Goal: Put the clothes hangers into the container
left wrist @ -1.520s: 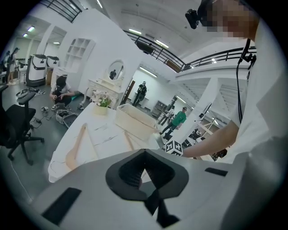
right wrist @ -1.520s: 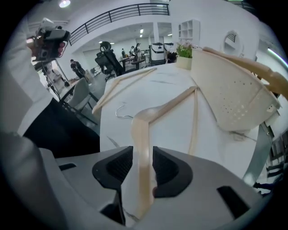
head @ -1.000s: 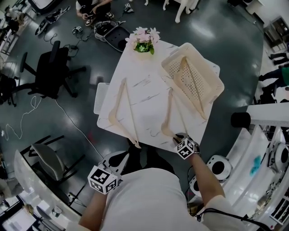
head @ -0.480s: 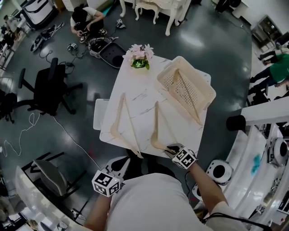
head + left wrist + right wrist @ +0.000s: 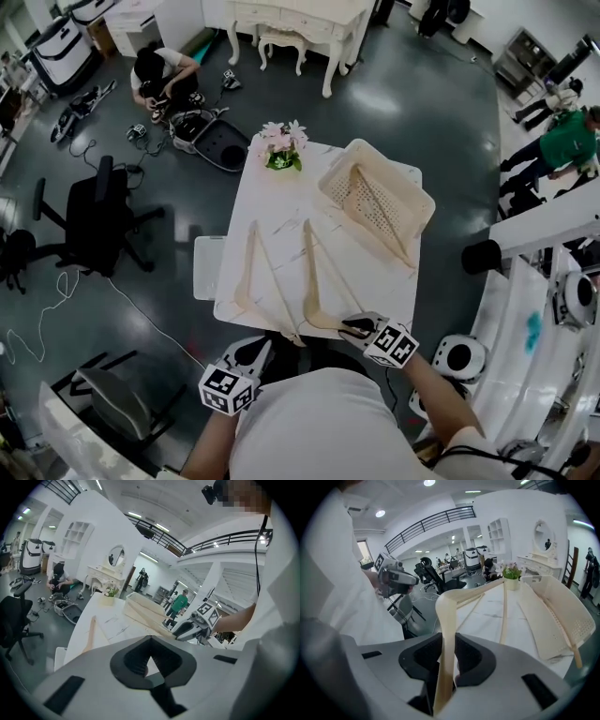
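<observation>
A white, perhaps marbled table (image 5: 281, 202) stands on glossy dark floor (image 5: 422, 103).

Plain white short-sleeved shirt (image 5: 309, 422)

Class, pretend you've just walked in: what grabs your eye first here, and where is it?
A cream clothes hanger is clamped in the right hand-held gripper at the white table's near edge. Beyond it, a perforated cream basket at the far right corner already holds another hanger.
</observation>
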`<state>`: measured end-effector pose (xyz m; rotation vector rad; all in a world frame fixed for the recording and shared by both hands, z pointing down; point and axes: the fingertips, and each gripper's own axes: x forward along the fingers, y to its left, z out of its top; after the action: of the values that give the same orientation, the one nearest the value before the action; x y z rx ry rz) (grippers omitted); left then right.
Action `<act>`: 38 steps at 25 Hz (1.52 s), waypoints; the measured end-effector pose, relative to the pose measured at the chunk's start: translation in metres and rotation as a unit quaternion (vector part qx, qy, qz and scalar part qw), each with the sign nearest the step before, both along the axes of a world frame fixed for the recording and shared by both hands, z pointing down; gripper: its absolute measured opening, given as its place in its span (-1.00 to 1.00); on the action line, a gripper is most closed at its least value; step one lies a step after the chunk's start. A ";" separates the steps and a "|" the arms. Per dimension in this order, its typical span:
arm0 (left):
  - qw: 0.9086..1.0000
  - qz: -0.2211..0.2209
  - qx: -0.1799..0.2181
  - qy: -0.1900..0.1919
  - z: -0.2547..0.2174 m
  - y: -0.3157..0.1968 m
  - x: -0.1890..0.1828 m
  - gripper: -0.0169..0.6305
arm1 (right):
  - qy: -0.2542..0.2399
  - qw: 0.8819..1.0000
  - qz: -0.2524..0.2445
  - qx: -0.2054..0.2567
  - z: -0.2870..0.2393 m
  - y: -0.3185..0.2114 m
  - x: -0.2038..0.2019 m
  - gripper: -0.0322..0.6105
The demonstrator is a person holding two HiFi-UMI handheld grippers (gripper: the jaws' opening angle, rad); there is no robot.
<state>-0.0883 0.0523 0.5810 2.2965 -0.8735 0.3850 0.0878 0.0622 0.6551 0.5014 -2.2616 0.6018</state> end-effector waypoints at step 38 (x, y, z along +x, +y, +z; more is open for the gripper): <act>0.996 -0.081 -0.004 -0.027 -0.006 -0.045 0.054 -0.92 | 0.018 0.976 0.158 -0.150 0.030 -0.262 0.154 -0.60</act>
<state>-0.0339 0.0072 0.5748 2.1981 -1.0750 0.3796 0.2422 -0.1997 0.6851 0.7179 -2.0212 1.0656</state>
